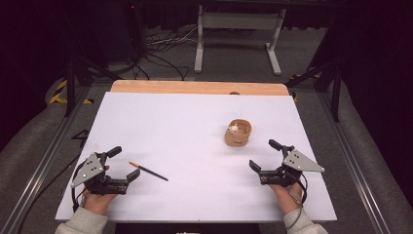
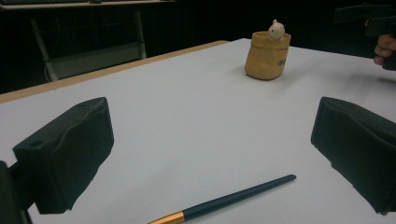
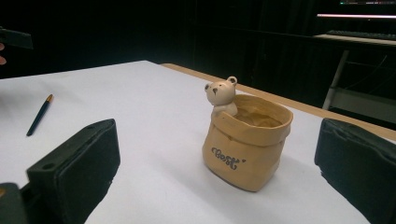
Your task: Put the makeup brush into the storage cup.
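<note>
Grippers are both sitting wide open, holding nothing. Left gripper (image 1: 120,162) is resting at the near left of the white table (image 1: 185,122), with the dark pen (image 1: 148,171) lying flat just beside its jaws, gold end toward the gripper. Right gripper (image 1: 263,155) is sitting at the near right, jaws pointing at the tan bag-shaped pot (image 1: 238,133), near but not touching. Pot is standing upright, small bear figure (image 3: 221,95) peeking over its rim.
</note>
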